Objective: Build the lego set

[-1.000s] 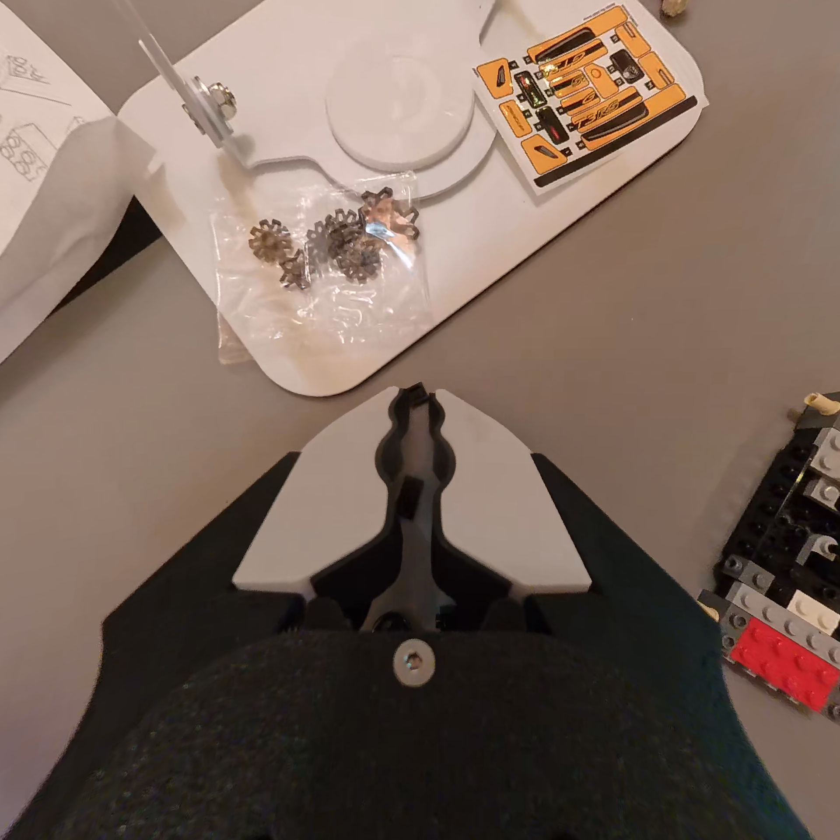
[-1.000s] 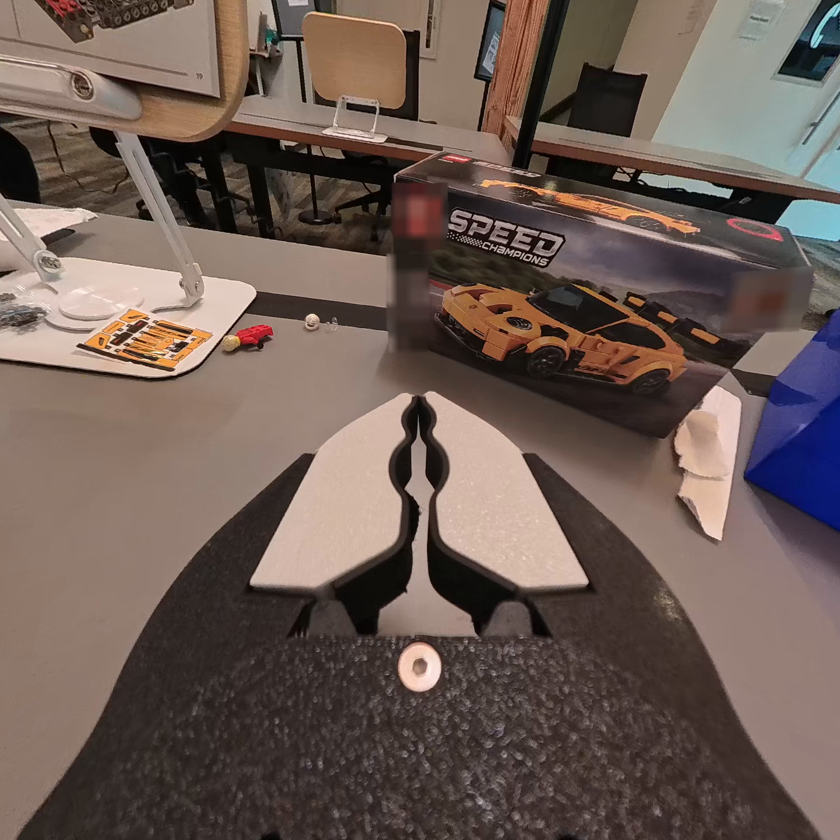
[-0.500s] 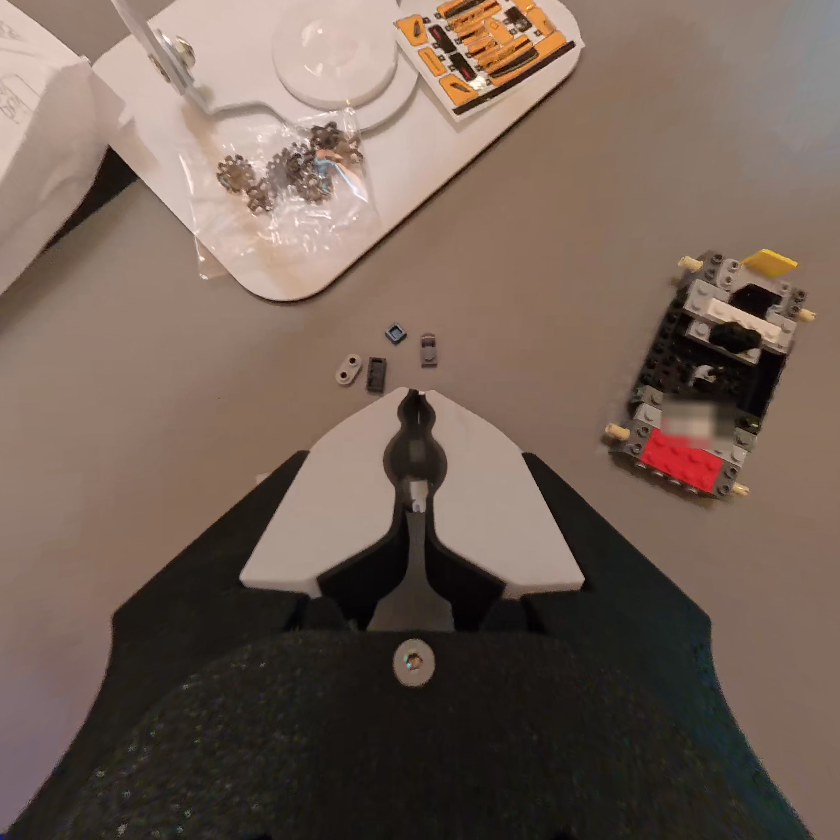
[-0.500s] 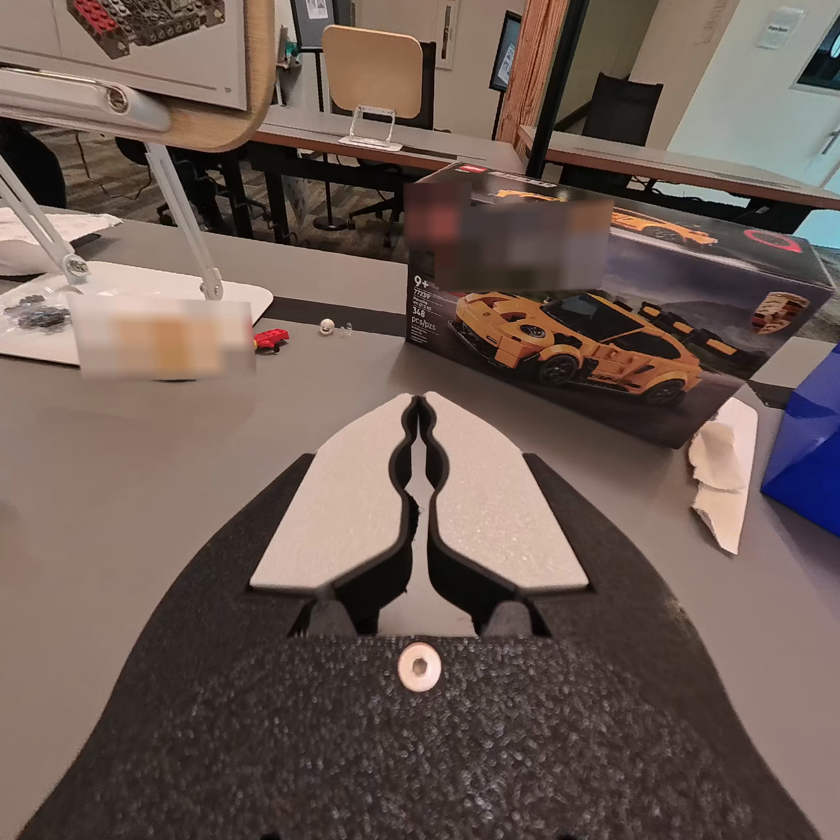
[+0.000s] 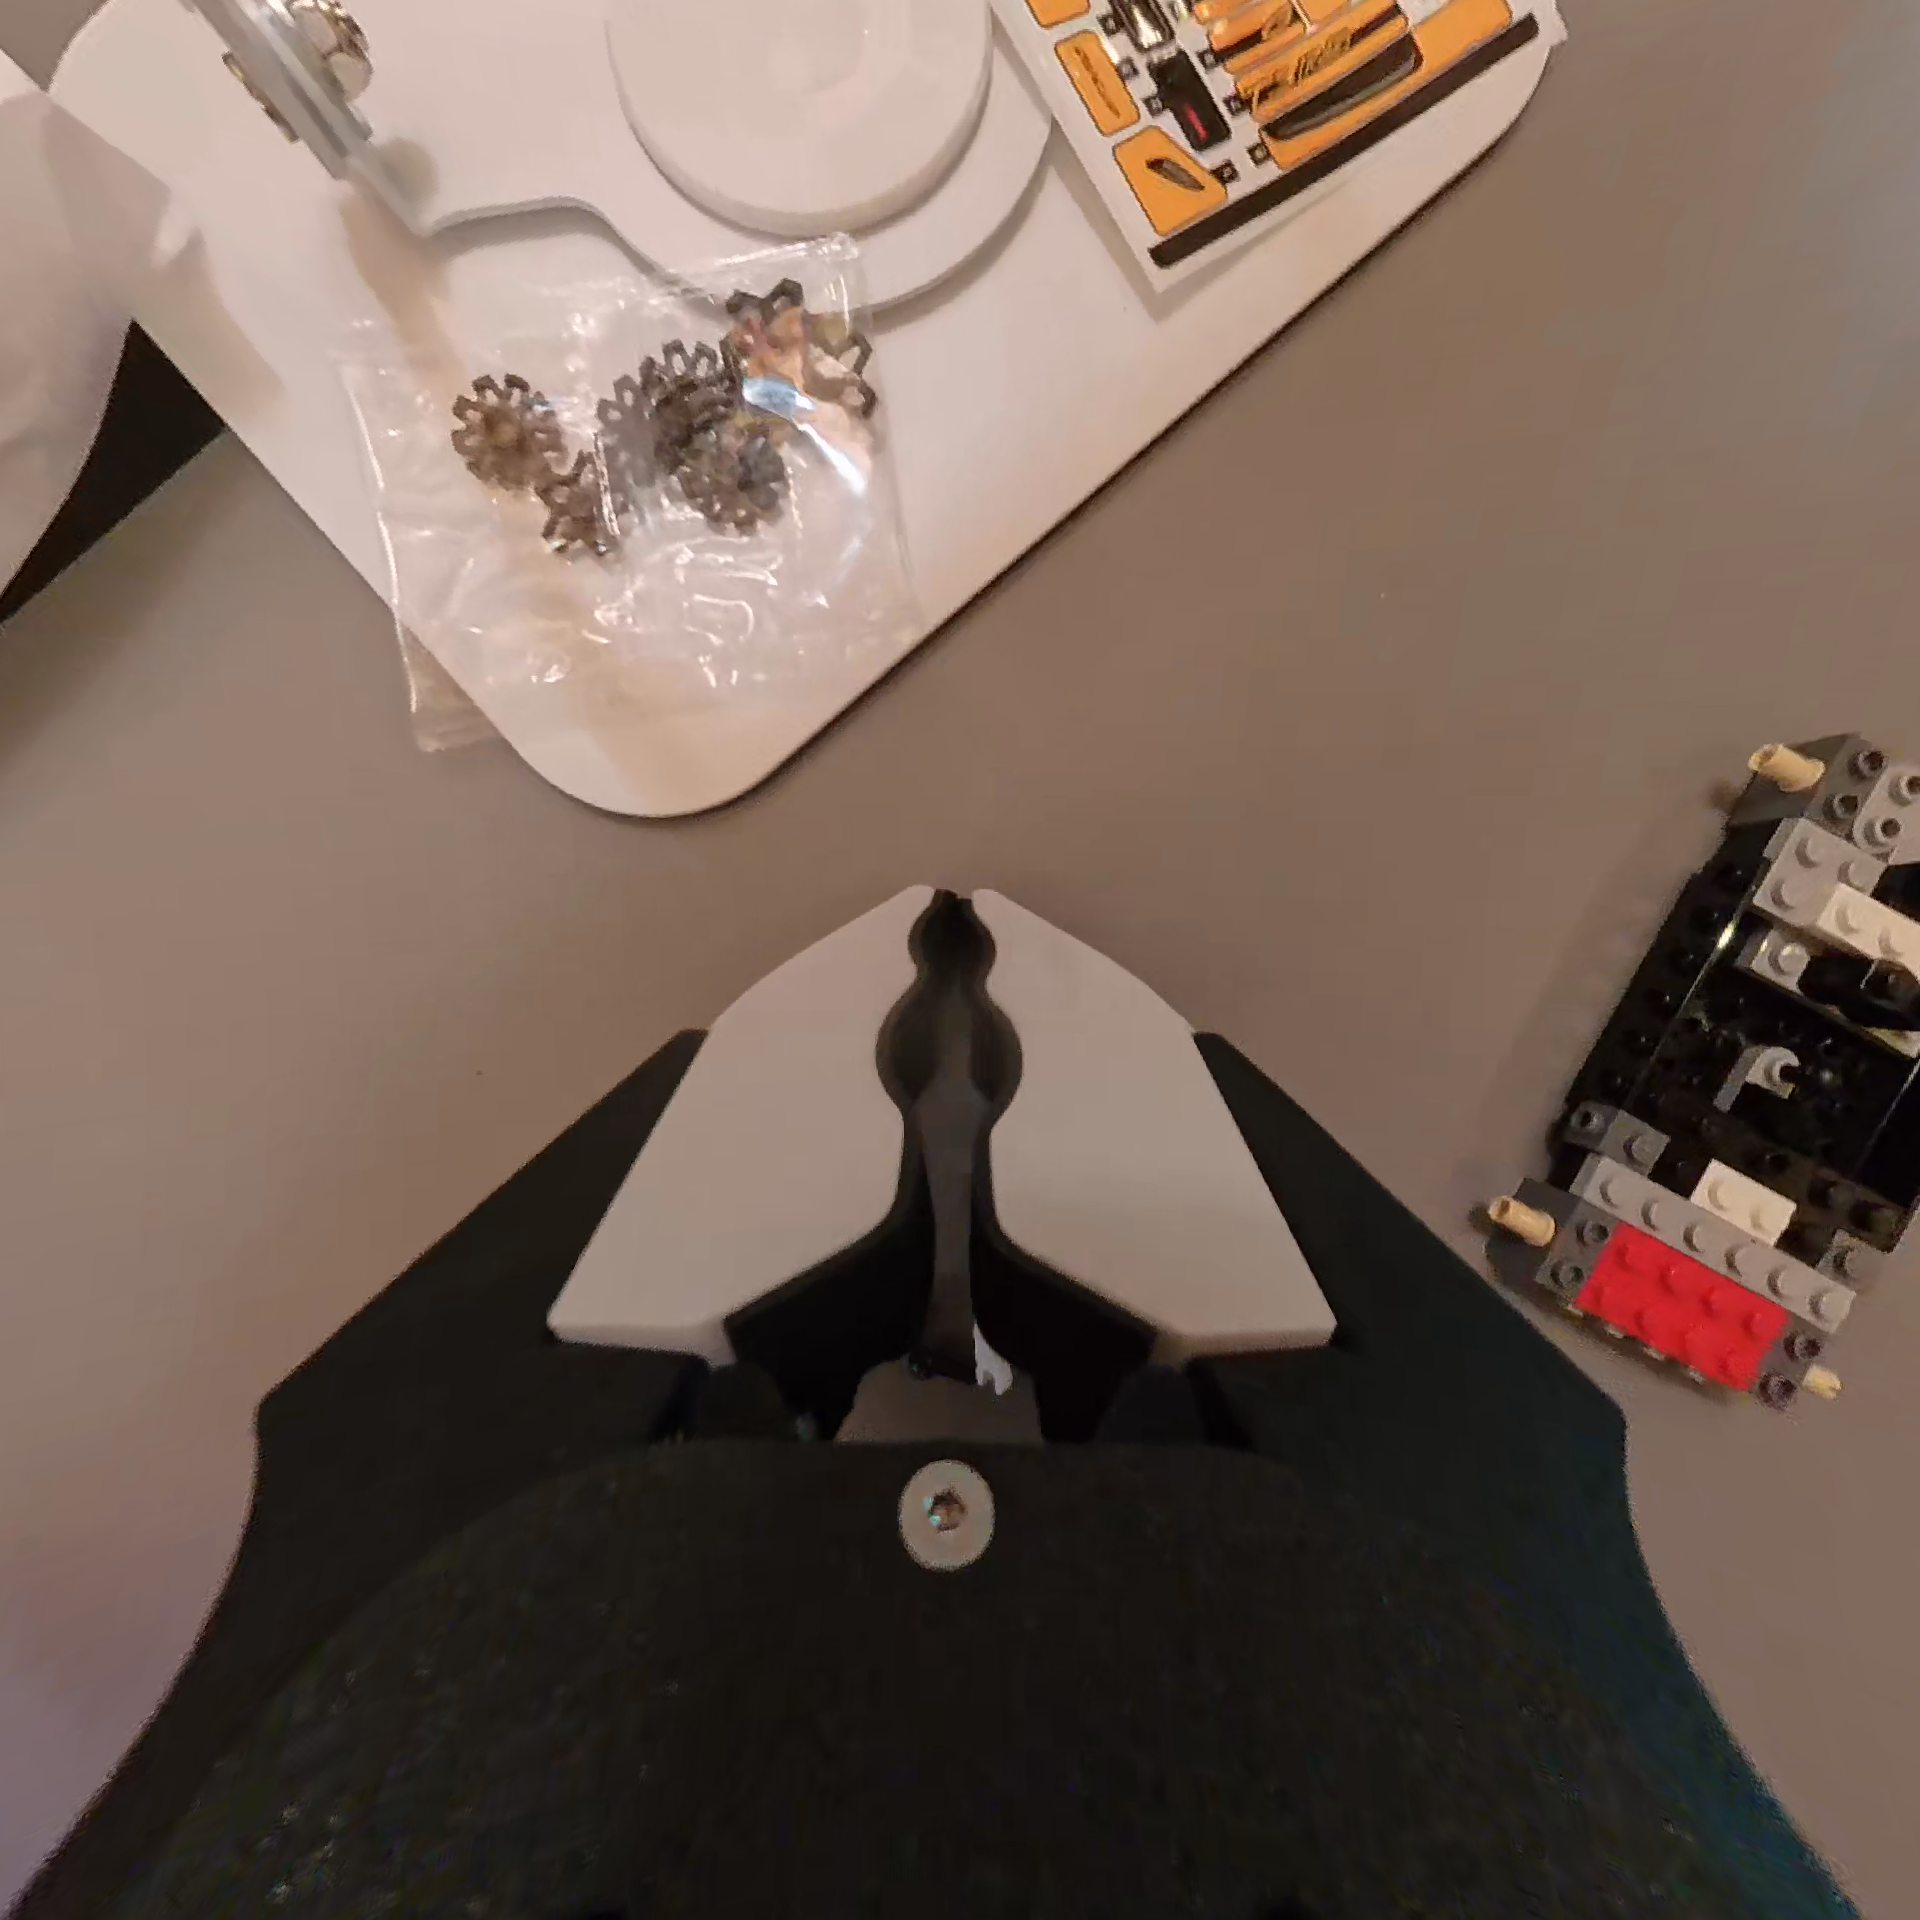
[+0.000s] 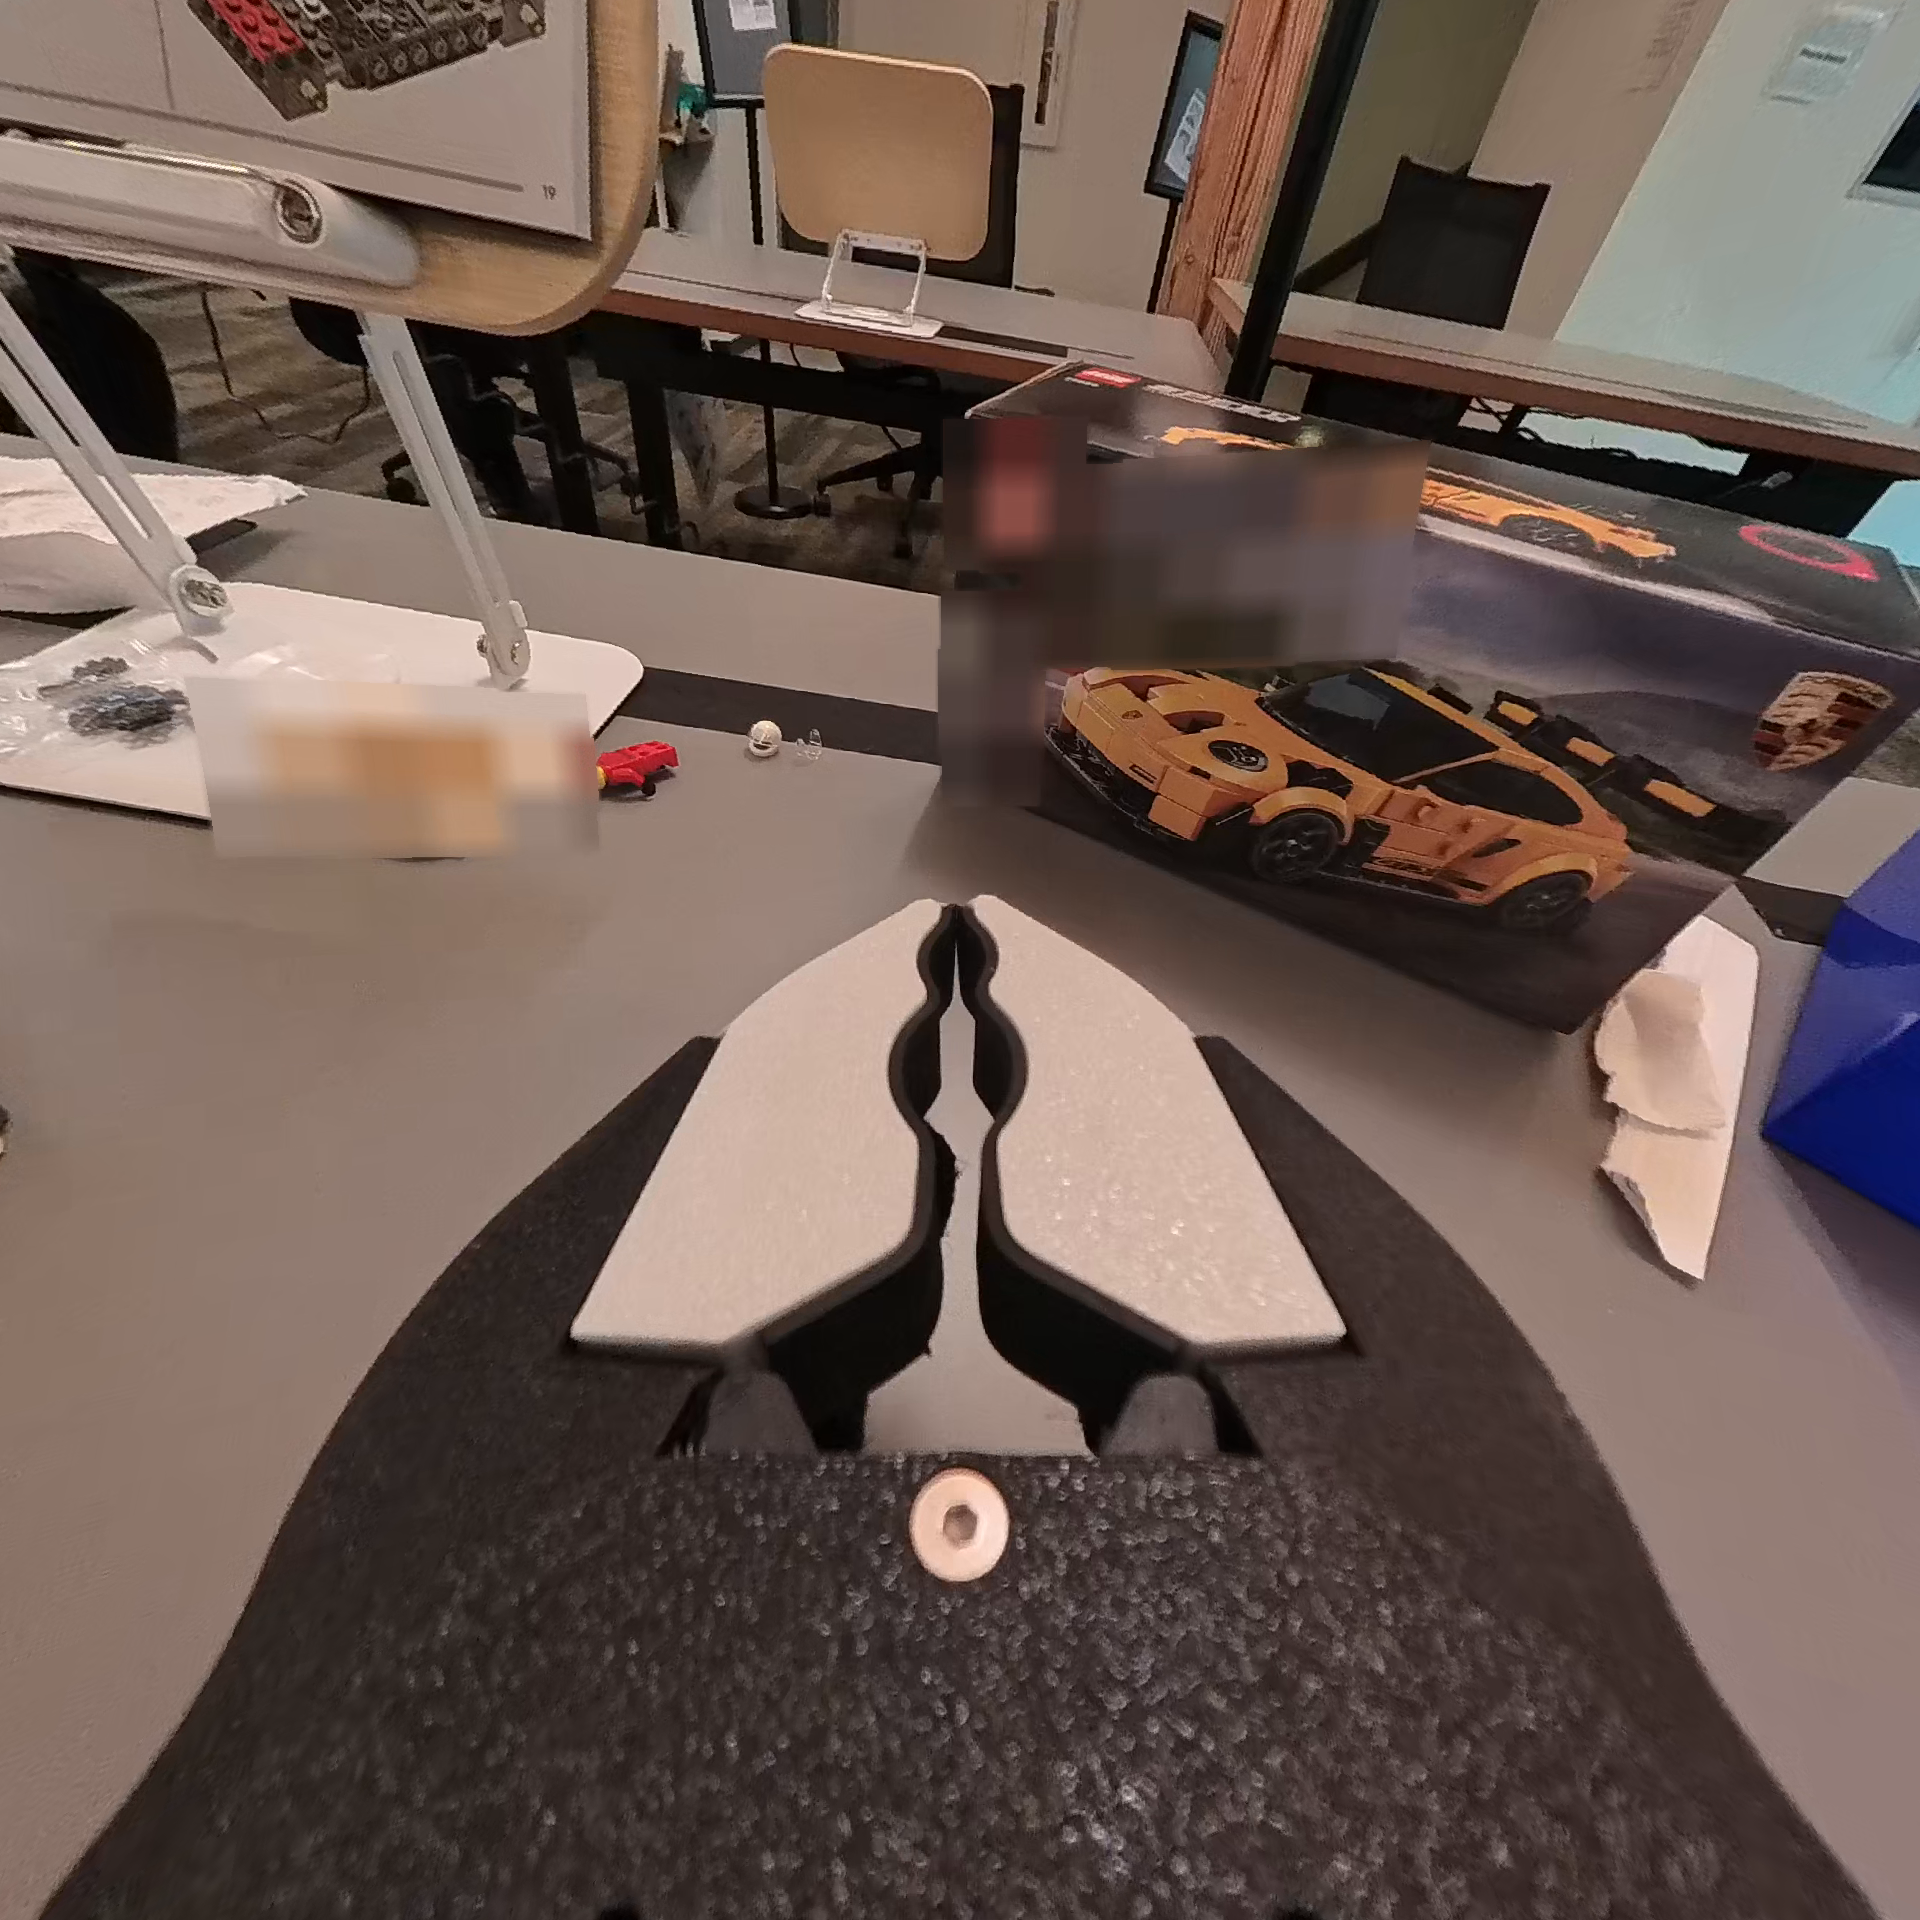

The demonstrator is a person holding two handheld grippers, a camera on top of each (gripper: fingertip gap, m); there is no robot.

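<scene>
The partly built car chassis, black with grey plates and a red plate at its near end, lies on the grey table at the right of the left wrist view. My left gripper is shut, low over the table, left of the chassis. The gap between its fingers is dark, and I cannot tell if a small piece sits in it. My right gripper is shut and empty, above bare table in front of the set's box.
A white stand base carries a clear bag of dark wheel rims and an orange sticker sheet. In the right wrist view I see the instruction booklet, a red piece, a white round piece, torn paper and a blue container.
My left gripper has dropped closer to the table. The small loose pieces seen ahead of its tips half a second ago are out of sight. The right gripper has barely shifted.
</scene>
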